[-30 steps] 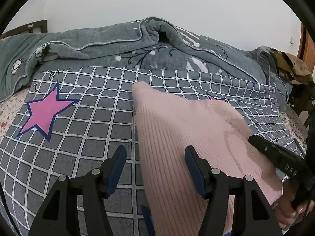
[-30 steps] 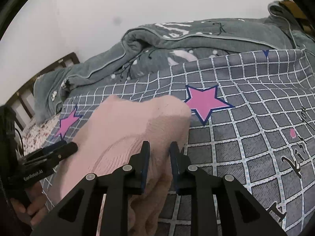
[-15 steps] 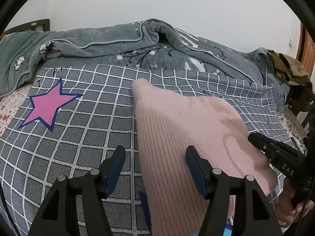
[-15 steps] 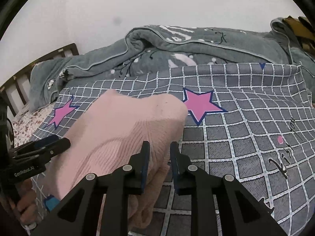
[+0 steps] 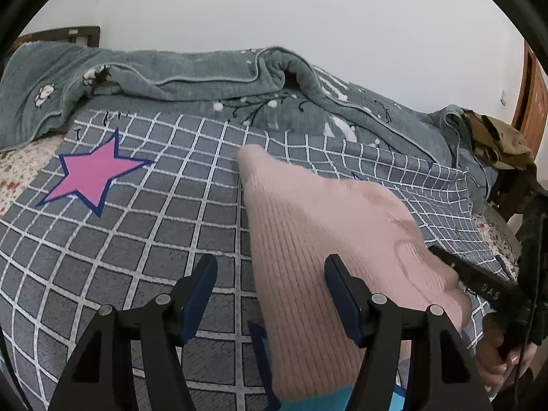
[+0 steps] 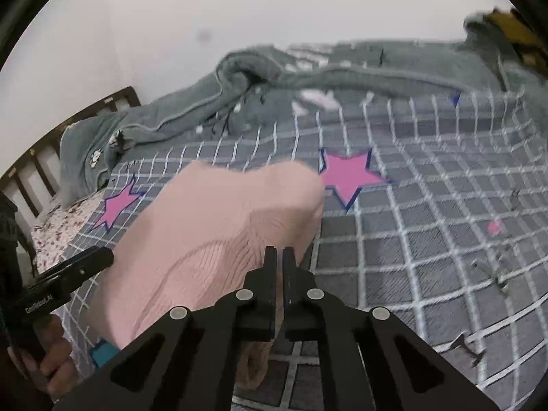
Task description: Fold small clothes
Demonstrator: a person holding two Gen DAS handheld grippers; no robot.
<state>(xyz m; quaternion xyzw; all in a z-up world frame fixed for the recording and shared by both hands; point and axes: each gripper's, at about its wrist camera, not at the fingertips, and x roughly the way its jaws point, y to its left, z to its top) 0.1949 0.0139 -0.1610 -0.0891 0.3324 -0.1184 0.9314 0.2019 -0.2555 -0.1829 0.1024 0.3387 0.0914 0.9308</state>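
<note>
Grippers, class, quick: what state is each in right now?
Left gripper: open, holding nothing.
Right gripper: shut on the pink knit.

Pale pink ribbed garment point(image 5: 318, 239) — grey white-gridded sheet point(image 5: 171, 226), pink navy-edged stars point(image 5: 94, 173) — grey-green blanket point(image 5: 205, 78).

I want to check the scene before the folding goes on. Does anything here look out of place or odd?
Nothing looks damaged or spilled. The pink sweater lies skewed across the checked sheet, with its right edge pinched and lifted by the right gripper. The left gripper is open over it. The grey blanket behind is rumpled.
</note>
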